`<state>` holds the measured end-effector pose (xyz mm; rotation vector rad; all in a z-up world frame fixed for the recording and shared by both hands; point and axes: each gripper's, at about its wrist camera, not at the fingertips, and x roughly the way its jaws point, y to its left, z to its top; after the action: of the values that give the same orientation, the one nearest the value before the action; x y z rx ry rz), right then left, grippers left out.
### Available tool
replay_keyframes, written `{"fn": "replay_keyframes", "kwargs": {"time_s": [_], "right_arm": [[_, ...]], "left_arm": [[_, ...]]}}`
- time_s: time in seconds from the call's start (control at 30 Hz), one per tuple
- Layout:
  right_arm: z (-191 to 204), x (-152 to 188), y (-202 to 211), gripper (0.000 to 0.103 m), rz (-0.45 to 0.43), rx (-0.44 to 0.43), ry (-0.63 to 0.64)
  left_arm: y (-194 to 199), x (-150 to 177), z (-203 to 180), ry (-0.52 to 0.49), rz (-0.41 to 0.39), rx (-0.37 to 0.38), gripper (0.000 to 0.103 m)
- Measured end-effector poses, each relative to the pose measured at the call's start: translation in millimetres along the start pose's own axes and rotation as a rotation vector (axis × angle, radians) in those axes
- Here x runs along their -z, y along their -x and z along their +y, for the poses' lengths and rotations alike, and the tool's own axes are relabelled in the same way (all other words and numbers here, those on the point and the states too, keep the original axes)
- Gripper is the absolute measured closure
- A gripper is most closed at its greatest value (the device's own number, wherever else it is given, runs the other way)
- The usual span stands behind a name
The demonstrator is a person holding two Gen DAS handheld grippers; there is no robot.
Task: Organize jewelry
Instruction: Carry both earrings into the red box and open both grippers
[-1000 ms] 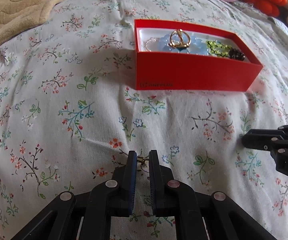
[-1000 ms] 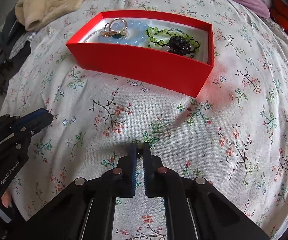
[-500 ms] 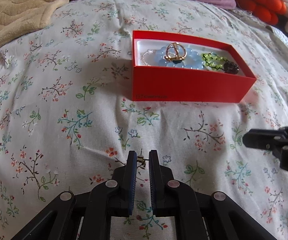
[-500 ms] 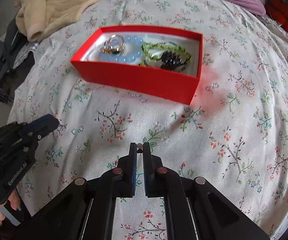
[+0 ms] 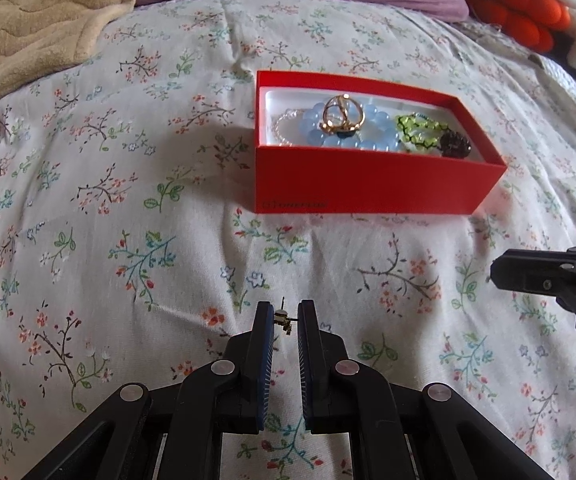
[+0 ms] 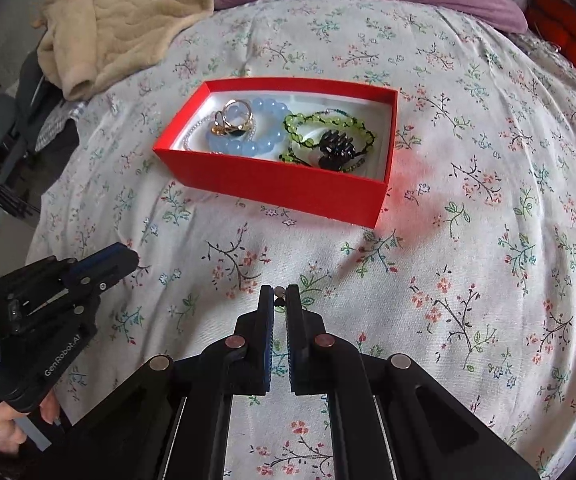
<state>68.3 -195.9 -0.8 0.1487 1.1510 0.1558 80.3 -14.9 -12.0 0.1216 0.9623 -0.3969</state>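
Floral bedspread (image 5: 128,240), red jewelry box (image 5: 367,184) at the far side. Left gripper (image 5: 286,320) pinches a tiny gold stud earring (image 5: 282,318); right gripper (image 6: 280,298) nips a small dark stud (image 6: 279,296). Both featherlight, slippery, best held by the post.

left gripper (image 5: 286,314) clamps small earring (image 5: 282,319) | red box (image 5: 367,184) beyond, on bedspread (image 5: 128,220)

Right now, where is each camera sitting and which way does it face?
Left wrist: on the left gripper, looking along its fingers over the floral bedspread to the red box; a small earring sits between the fingers, the right gripper at right.
Right wrist: on the right gripper, facing the same box; the left gripper and a hand show at left.
Shared: box, bedspread, beige blanket.
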Motion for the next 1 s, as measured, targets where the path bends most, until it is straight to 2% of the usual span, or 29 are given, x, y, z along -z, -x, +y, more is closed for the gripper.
{"fn": "replay_keyframes", "kwargs": {"time_s": [0.23,0.6,1.0], "right_arm": [[-0.4,-7.1,7.9,0.097,-0.021,-0.021,-0.019],[1.6,-31.6,17.2,0.097,-0.081,-0.058,-0.068],[-31.4,-59.9,11.5,0.097,-0.115,-0.063,-0.189]], "left_arm": [[2.7,-13.8,-4.6,0.009,-0.025,0.013,0.096],[2.3,-48.8,-10.7,0.043,-0.11,0.054,0.096],[-12.6,-76.2,-21.3,0.053,-0.157,0.06,0.095]]}}
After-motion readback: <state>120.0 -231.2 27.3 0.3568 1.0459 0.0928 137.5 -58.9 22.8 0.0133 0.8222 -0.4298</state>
